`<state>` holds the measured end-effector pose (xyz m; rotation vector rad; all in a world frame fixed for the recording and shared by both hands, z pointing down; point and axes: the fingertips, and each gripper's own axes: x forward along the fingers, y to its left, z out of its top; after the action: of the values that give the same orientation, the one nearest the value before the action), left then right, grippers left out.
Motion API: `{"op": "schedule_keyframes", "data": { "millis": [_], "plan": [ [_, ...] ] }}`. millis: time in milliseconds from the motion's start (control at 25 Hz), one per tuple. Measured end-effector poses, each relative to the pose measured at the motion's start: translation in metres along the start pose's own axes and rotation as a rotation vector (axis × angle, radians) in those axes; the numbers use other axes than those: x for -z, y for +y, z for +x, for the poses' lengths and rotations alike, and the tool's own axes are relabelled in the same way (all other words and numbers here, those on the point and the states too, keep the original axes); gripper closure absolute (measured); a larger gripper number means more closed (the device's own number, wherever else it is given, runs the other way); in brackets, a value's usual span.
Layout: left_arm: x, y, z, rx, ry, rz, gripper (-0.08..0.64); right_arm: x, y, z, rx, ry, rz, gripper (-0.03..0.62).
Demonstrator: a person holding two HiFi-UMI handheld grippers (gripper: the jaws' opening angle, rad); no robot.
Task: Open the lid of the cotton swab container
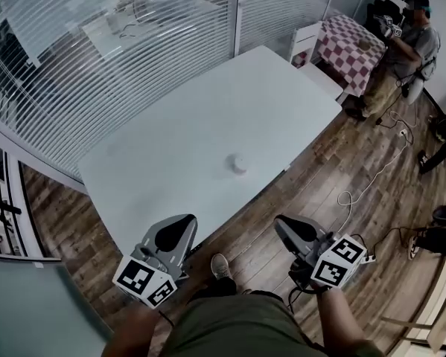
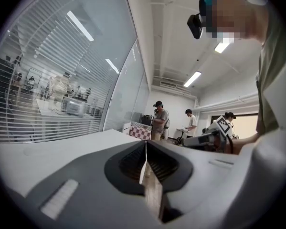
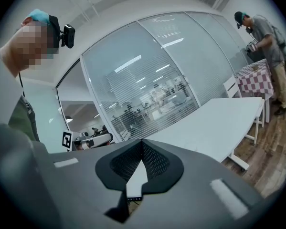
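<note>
A small round white cotton swab container (image 1: 239, 163) stands with its lid on near the front edge of the white table (image 1: 208, 125). My left gripper (image 1: 176, 233) hangs over the table's front edge, well short of the container, shut and empty. Over the wooden floor in front of the table, my right gripper (image 1: 291, 228) is shut too, with nothing in it. The left gripper view shows closed jaws (image 2: 145, 149) tilted upward across the table toward people in the room; the container is not in it. The right gripper view shows closed jaws (image 3: 142, 147) with the table (image 3: 219, 123) to the right.
A glass wall with blinds (image 1: 96, 58) runs behind the table. At the back right a person (image 1: 409, 43) stands by a checkered table (image 1: 349, 43) and a white chair (image 1: 306, 39). Cables (image 1: 371, 184) lie on the wooden floor to the right. My own shoe (image 1: 220, 266) shows below.
</note>
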<state>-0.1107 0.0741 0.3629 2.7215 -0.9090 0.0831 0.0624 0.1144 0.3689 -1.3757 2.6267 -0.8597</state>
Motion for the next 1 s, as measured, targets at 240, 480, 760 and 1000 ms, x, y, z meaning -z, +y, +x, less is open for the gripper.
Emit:
{"op": "schedule_keyframes", "data": {
  "millis": [240, 480, 760, 1000],
  "plan": [
    [-0.008, 0.016, 0.011, 0.016, 0.005, 0.002, 0.551, -0.011, -0.005, 0.014, 0.025, -0.002, 0.0, 0.583],
    [-0.008, 0.028, 0.021, 0.026, 0.008, -0.003, 0.551, -0.014, -0.013, 0.023, 0.038, 0.004, 0.001, 0.583],
    [-0.004, 0.033, 0.04, 0.022, 0.025, -0.005, 0.551, -0.021, -0.028, 0.031, 0.031, 0.006, 0.013, 0.583],
    [0.001, 0.043, 0.061, 0.0, 0.037, -0.006, 0.551, -0.024, -0.049, 0.045, 0.009, 0.02, 0.021, 0.583]
  ]
}}
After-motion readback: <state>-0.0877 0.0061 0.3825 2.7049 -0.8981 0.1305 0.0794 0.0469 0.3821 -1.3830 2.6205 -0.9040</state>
